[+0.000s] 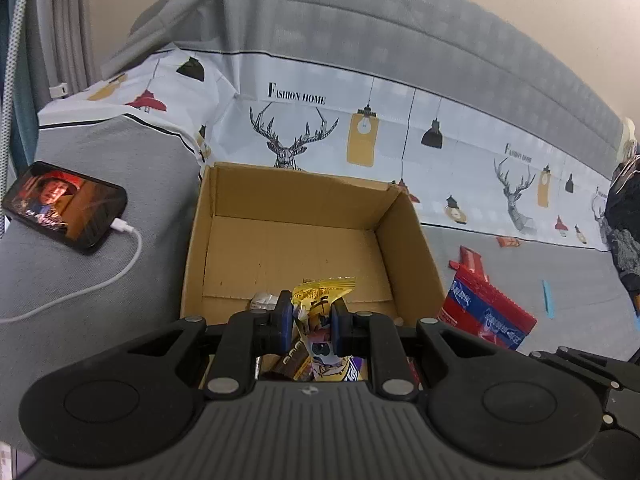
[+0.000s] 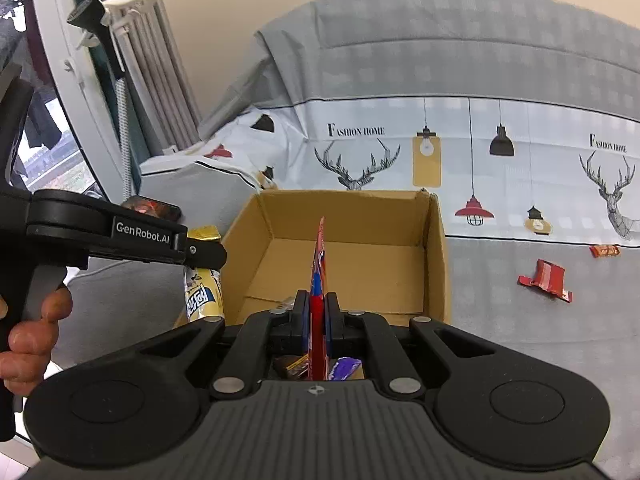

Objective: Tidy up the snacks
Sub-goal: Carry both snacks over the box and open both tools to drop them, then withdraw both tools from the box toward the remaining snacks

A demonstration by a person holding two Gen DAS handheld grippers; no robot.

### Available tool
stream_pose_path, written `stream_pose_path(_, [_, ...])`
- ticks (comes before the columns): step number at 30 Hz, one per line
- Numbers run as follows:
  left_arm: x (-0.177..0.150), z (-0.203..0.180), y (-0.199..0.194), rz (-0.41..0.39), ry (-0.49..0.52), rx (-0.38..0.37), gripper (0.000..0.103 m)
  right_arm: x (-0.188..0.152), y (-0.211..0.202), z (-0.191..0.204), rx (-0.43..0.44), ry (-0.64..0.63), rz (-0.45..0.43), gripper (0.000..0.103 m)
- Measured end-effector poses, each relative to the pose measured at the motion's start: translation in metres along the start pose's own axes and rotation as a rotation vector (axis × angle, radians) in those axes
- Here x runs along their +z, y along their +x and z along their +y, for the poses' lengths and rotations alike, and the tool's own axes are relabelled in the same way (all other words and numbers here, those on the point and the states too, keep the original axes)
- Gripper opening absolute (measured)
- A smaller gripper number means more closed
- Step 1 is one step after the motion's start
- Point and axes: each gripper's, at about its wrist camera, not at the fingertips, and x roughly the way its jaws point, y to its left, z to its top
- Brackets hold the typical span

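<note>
An open cardboard box (image 1: 304, 196) stands on the grey sofa seat; it also shows in the right wrist view (image 2: 436, 264). My left gripper (image 1: 311, 320) is shut on a yellow snack packet (image 1: 320, 294) held over the box's near edge. My right gripper (image 2: 318, 314) is shut on a red and blue snack packet (image 2: 318, 276), held edge-on over the box's near part. Several wrapped snacks (image 2: 298, 364) lie in the box under the grippers. The left gripper's side (image 2: 120, 236) and the yellow packet (image 2: 202, 296) show at left in the right wrist view.
A red and blue packet (image 1: 486, 312) lies right of the box. A red wrapper (image 2: 546, 278) and a small orange bar (image 2: 605, 251) lie further right on the seat. A phone (image 1: 64, 204) with a white cable (image 1: 120, 268) lies to the left. A printed cloth (image 1: 360, 136) covers the backrest.
</note>
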Motion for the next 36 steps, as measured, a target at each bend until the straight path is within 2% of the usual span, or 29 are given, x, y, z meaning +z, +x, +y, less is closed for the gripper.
stream_pose_path(13, [0.000,0.011,0.067,0.116,0.017,0.038,0.021,0.001,0.056,-0.016,-0.011,0.017,0.089,0.007])
stream_pose_path(15, [0.000,0.012,0.074,0.125,0.026,0.047,0.023,0.000,0.064,-0.016,-0.012,0.013,0.102,0.007])
stream_pose_path(16, [0.000,0.011,0.077,0.121,0.036,0.067,0.027,0.001,0.068,-0.016,-0.014,0.012,0.109,0.007])
stream_pose_path(17, [0.000,0.010,0.078,0.107,0.048,0.093,0.047,0.002,0.071,-0.016,-0.013,0.013,0.117,0.010])
stream_pose_path(18, [0.000,0.009,0.078,0.099,0.059,0.120,0.087,0.003,0.073,-0.017,-0.010,0.022,0.117,0.013])
stream_pose_path(19, [0.001,0.009,0.079,0.088,0.064,0.158,0.102,0.006,0.074,-0.019,-0.008,0.034,0.113,0.021])
stream_pose_path(21, [-0.001,0.009,0.072,0.030,0.065,0.202,0.103,0.012,0.072,-0.022,-0.011,0.067,0.089,0.073])
stream_pose_path(22, [-0.001,0.010,0.070,0.022,0.067,0.208,0.103,0.014,0.068,-0.024,-0.016,0.078,0.068,0.079])
stream_pose_path(25, [-0.005,0.014,0.065,0.050,0.045,0.210,0.103,0.014,0.059,-0.023,-0.015,0.038,0.056,0.083])
stream_pose_path(27, [-0.015,0.016,0.058,0.064,0.031,0.208,0.103,0.008,0.052,-0.019,-0.023,0.013,0.071,0.090])
stream_pose_path(32, [-0.051,0.014,0.034,0.093,0.014,0.233,0.103,-0.018,0.032,0.000,-0.037,-0.034,0.128,0.095])
stream_pose_path(36, [-0.070,0.013,0.011,0.078,-0.014,0.239,0.103,-0.032,0.014,0.013,-0.070,-0.034,0.127,0.097])
